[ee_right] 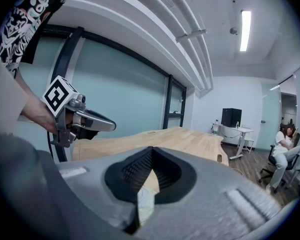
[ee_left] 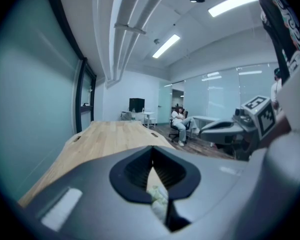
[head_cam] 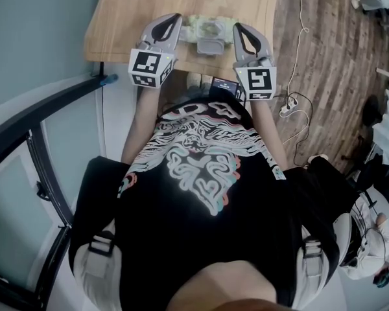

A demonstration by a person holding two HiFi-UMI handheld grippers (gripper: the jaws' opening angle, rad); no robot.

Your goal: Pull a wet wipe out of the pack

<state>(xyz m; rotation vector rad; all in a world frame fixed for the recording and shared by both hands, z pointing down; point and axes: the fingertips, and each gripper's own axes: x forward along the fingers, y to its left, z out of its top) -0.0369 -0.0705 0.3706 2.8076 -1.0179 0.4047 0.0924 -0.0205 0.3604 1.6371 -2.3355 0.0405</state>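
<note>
The wet wipe pack (head_cam: 208,28) sits at the table's (head_cam: 136,11) near edge, its grey lid (head_cam: 209,44) on the near side, with 2 grippers flanking it. The left gripper (head_cam: 176,19) is at its left end, tips pressed together. Crumpled pale material shows in the gap behind them; whether it is pinched is unclear. The right gripper (head_cam: 237,30) is at the right end, tips together too. Open wood runs far beyond the pack. A glass wall (head_cam: 26,37) stands close on the left, and a cable (head_cam: 299,44) trails over the floor (head_cam: 330,63) on the right. The jaws hide the pack's ends.
</note>
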